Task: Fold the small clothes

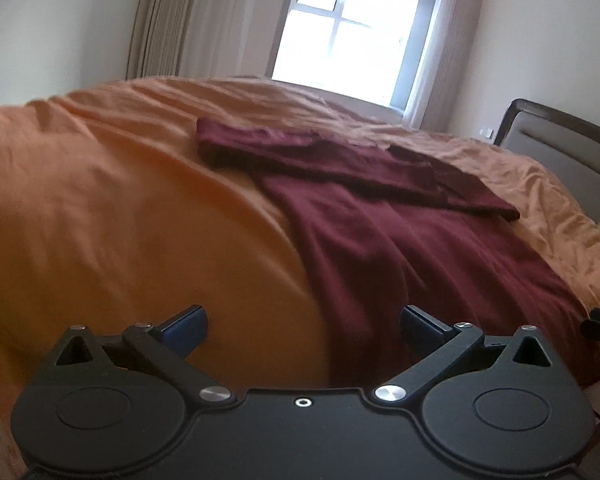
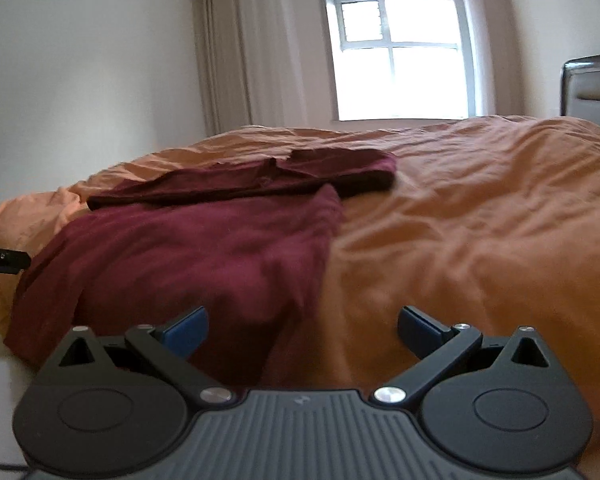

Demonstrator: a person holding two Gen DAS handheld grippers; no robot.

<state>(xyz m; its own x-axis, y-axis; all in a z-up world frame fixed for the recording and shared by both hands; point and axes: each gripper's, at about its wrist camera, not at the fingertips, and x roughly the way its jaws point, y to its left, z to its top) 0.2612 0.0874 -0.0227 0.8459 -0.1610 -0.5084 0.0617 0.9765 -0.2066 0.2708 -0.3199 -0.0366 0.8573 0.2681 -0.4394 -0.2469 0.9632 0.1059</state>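
**Both grippers spread above a maroon garment on an orange bed**

Centrally, a maroon garment lies flat on the orange bedspread, its lower body reaching toward the near edge of the bed and a darker folded band of its cloth, with what looks like a collar, lying across its far end. In the left wrist view the garment occupies the middle and right of the bed; in the right wrist view the same garment occupies the left and middle, with bare bedspread stretching away to the right.

The left gripper hovers at the near edge with its blue-padded fingers spread wide apart; nothing lies between them. Its left finger sits over orange sheet, its right finger over the garment's near left border. The right gripper is likewise wide apart and empty, its left finger over maroon cloth and its right finger over bedspread.

A black part of the other gripper shows at the right edge of the left view and at the left edge of the right view.

Beyond the bed stand a bright window, pale curtains, and a padded headboard at the far right.
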